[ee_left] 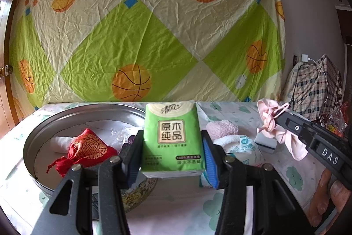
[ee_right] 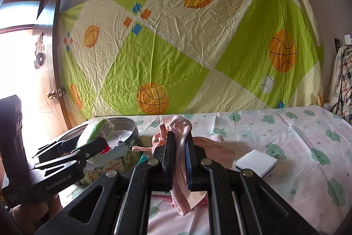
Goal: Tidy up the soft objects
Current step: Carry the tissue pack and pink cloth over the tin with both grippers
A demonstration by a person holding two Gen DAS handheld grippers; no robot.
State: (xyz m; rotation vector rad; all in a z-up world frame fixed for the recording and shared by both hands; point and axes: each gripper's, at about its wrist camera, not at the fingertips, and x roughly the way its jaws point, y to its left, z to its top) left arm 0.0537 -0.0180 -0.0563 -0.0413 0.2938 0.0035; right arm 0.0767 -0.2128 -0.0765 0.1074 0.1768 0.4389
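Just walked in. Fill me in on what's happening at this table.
A person is sorting soft things with a two-finger tool in each hand. The left tool grips a green tissue pack, held up beside the round metal tin, which already holds a red pouch. The right tool pinches a pink fabric piece. A white sponge and a fluffy pink item lie on the cloth-covered table.

- Your left gripper (ee_left: 171, 155) is showing matte black speckled linkage arms, silver round pivot screws and blue-padded fingers (ee_left: 210, 161).
- Your right gripper (ee_right: 180, 147) is wearing white "DAS" lettering; the left is bearing "GenRobot.AI".
- Your bare skin is showing behind both.
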